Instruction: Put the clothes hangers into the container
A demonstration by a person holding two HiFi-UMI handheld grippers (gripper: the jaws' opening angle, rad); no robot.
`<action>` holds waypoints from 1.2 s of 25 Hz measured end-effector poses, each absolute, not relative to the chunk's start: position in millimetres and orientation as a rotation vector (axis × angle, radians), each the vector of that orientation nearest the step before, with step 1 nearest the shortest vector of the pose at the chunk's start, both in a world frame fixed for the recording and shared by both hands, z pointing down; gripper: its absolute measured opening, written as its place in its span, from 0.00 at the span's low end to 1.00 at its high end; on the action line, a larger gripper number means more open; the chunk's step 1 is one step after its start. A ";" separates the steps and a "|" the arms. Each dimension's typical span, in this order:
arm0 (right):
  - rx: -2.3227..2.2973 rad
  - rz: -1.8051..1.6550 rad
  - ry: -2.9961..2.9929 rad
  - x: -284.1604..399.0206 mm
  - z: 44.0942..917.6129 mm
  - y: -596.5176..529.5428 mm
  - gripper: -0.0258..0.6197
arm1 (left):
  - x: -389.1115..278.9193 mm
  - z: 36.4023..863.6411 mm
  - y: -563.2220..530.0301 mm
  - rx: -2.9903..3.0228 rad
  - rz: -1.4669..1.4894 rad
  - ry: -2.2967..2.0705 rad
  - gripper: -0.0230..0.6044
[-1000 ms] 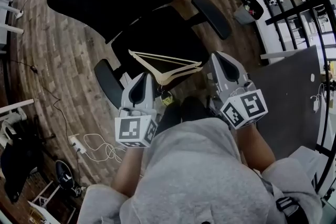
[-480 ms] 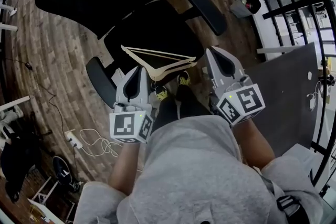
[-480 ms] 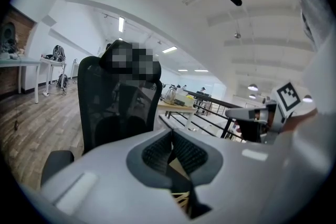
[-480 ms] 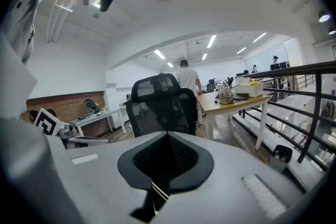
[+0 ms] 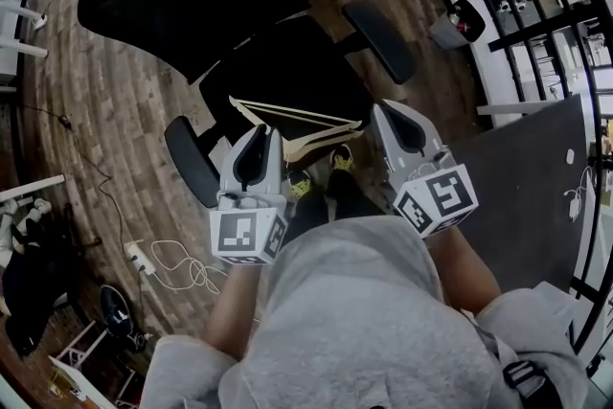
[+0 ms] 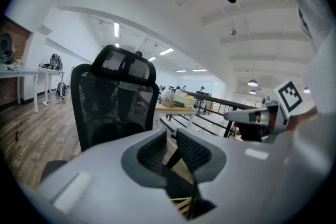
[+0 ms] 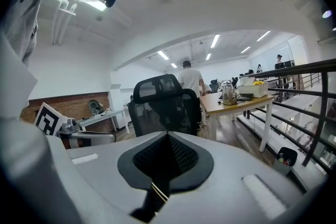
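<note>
While the left tool (image 5: 272,133) is opening its jaws, pale hangers (image 5: 321,137) show low in the gap, and its pads stand apart at the tips. The right tool (image 5: 379,108) is closed on the hangers' other end, with a thin pale edge pinched between its pads. The bundle spans roughly level between both tools, above the black chair (image 5: 287,62) seat and the wood floor (image 5: 115,110).

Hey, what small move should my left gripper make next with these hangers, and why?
Probably ease the left gripper forward and close on the hangers. Its fingers are opening, and the wood shows just below their gap, not pressed between them. The right gripper looks shut on a thin pale hanger edge at the other end.
</note>
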State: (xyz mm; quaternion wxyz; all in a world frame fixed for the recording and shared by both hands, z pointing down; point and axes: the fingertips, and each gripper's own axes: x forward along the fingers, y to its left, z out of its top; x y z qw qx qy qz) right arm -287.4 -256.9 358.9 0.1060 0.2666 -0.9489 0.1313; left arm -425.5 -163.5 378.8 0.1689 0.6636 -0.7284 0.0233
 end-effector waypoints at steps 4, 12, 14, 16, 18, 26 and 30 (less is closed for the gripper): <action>0.771 0.423 -2.781 -279.8 372.0 -259.9 0.04 | -414.3 397.4 -169.2 1.887 0.153 -2.037 0.22; 0.718 0.496 -2.735 -273.2 411.3 -262.7 0.04 | -395.3 442.7 -176.8 1.908 0.281 -1.931 0.28; 0.697 0.495 -2.711 -274.1 427.3 -264.1 0.04 | -393.7 456.6 -179.6 1.908 0.307 -1.920 0.28; 0.684 0.502 -2.691 -276.3 445.4 -266.2 0.04 | -392.8 473.7 -184.9 1.922 0.366 -1.900 0.29; 0.674 0.514 -2.677 -277.4 462.0 -267.4 0.04 | -390.2 493.2 -190.5 1.945 0.437 -1.874 0.31; 0.637 0.542 -2.629 -274.2 518.7 -269.1 0.04 | -367.2 594.9 -200.6 2.015 0.772 -1.686 0.34; 0.624 0.546 -2.605 -271.7 549.8 -271.5 0.04 | -357.4 650.4 -204.6 2.005 0.887 -1.574 0.35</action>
